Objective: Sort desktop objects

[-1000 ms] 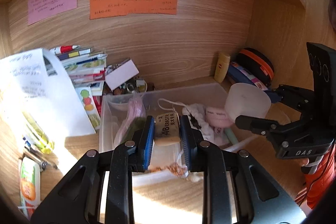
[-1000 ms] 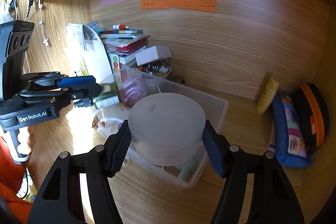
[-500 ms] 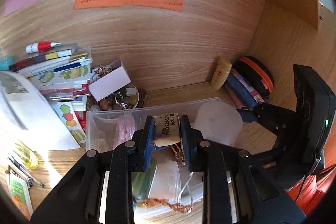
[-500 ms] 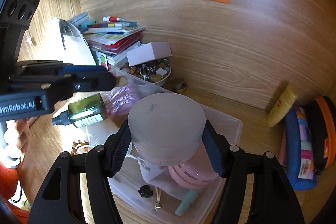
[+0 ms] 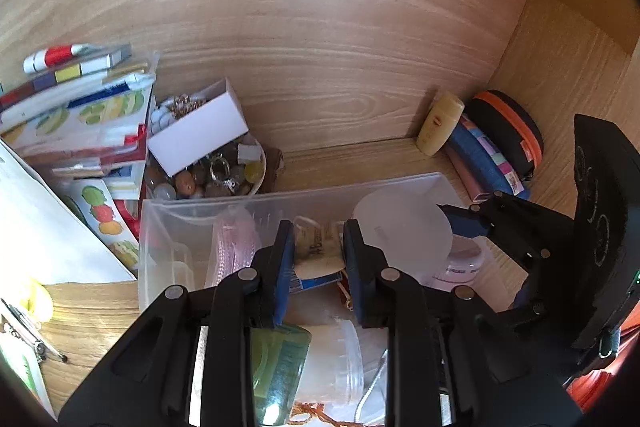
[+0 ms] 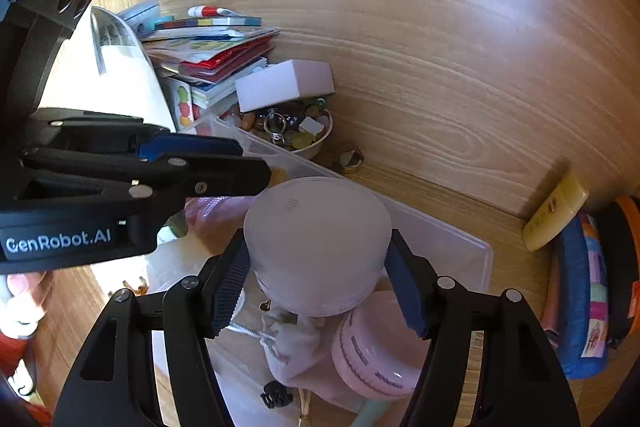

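Note:
My left gripper (image 5: 318, 261) is shut on a beige eraser (image 5: 318, 247) and holds it over the clear plastic bin (image 5: 280, 195). My right gripper (image 6: 316, 289) is shut on a frosted white round jar (image 6: 316, 239), also above the bin (image 6: 440, 229), just right of the left gripper (image 6: 240, 163). From the left wrist view the jar (image 5: 400, 231) hangs beside the eraser. Inside the bin lie a green bottle (image 5: 280, 359), a pink jar (image 6: 376, 351), a cloth pouch (image 6: 296, 347) and a pink mesh item (image 5: 234, 247).
Behind the bin stand a bowl of trinkets (image 5: 216, 179) with a white box (image 5: 196, 135) on it and a stack of books (image 5: 80, 107). A yellow tube (image 5: 440, 123), blue pouch (image 6: 580, 299) and black-orange case (image 5: 508, 131) fill the right corner. Paper (image 5: 36, 227) lies left.
Both grippers have moved forward and down toward the bin, each still holding its object; the eraser and the jar now hang over the bin's inside.

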The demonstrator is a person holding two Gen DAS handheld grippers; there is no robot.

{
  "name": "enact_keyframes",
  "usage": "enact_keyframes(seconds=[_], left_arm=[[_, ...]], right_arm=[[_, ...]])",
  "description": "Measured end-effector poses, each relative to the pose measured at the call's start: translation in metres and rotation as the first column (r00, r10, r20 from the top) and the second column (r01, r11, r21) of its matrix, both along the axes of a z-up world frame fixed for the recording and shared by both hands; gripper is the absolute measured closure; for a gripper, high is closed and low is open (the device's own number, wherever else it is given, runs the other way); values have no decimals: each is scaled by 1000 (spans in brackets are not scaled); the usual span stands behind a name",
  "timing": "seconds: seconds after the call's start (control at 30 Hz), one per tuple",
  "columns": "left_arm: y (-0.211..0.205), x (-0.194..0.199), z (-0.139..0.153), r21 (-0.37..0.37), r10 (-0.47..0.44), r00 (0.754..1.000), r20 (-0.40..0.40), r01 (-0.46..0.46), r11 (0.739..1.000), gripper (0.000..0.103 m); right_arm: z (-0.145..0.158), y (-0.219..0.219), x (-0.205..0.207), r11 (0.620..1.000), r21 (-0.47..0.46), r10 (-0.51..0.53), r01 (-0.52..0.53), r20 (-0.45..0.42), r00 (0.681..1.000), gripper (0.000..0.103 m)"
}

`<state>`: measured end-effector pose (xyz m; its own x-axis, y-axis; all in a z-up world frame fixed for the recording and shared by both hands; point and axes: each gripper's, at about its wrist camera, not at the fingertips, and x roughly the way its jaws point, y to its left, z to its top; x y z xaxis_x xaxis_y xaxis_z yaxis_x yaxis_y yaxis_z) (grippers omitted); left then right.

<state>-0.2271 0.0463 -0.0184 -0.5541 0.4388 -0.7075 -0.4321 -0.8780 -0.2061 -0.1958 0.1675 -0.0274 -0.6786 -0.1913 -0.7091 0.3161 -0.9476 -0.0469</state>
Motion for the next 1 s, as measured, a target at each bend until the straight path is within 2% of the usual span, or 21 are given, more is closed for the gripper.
enact_keyframes(seconds=[0.47, 0.6, 0.8, 0.83, 0.93, 1.0], left_arm=[[-3, -1, -8, 15, -1, 1000, 24, 0, 1000, 79], [-4, 1, -5, 26, -4, 1000, 25, 3, 1000, 79], [-4, 11, 5, 15, -1, 1000, -15, 2, 1000, 79], [-5, 13, 7, 16, -1, 1000, -24, 1, 1000, 78], [-6, 19, 15, 26, -2, 999, -50, 3, 1000, 67], [-8, 23, 20, 31, 3, 998, -67, -1, 1000, 66]], right_arm=[[-6, -5, -3, 999, 31, -18, 18, 14, 1000, 39], [-5, -4, -2, 999, 26, -23, 23, 6, 1000, 31], [-4, -6, -2, 1000, 27, -13, 12, 17, 1000, 26], [-3, -7, -1, 999, 30, -13, 12, 15, 1000, 26], [3, -9, 5, 999, 35, 0, 0, -1, 1000, 26], [8, -9, 10, 999, 39, 3, -2, -15, 1000, 26]])
